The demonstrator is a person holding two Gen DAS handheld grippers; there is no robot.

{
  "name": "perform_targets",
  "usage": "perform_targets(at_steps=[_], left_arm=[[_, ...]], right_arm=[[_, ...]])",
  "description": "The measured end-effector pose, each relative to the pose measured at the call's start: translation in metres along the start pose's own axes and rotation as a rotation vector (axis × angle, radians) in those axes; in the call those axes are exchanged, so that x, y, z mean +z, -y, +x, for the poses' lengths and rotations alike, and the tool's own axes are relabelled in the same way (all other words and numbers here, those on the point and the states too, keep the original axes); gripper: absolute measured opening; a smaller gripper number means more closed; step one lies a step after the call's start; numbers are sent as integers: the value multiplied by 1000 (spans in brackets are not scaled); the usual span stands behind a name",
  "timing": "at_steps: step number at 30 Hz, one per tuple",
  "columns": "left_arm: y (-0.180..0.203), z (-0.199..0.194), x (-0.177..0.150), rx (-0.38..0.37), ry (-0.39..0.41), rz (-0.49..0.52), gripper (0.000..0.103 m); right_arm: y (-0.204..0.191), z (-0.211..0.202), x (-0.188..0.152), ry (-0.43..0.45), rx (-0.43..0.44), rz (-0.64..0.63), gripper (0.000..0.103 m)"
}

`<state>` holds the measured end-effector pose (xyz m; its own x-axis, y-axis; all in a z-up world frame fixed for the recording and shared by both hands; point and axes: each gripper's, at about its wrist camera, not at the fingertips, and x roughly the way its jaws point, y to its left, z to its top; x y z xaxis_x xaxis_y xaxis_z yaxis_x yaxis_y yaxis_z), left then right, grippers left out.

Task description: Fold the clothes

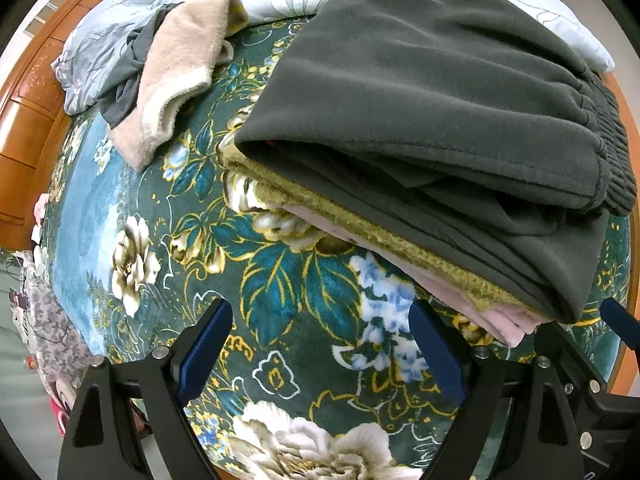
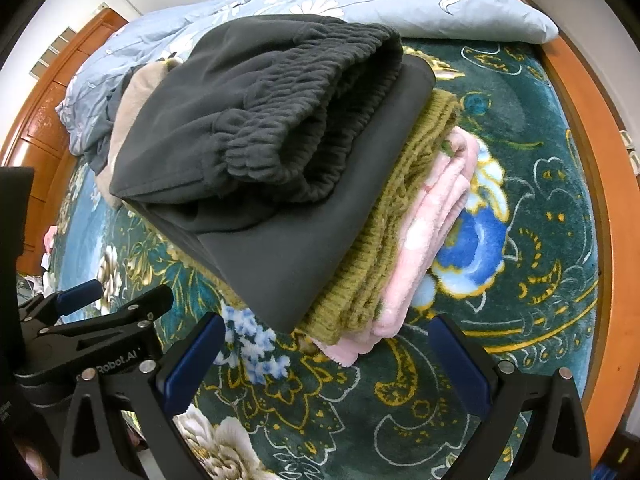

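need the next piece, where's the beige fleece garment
Unfolded beige fleece garment lies upper left in the left wrist view, beside the folded stack, by the blue quilt.

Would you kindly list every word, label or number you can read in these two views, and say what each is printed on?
"Robot.AI": white lettering on the black body of the left gripper, seen from the right wrist view; any characters before it are too blurred to read.
No readable text on the folded clothes stack, the floral blanket or the right gripper.
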<state>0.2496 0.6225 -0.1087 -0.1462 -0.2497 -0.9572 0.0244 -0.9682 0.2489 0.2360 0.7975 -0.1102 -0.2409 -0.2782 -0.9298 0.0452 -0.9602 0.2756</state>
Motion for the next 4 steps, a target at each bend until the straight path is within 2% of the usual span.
perform_targets(at_steps=[4], left_arm=[[0, -2, 1, -39, -3, -7, 90]], right_arm=[[3, 0, 1, 1, -2, 0, 103]])
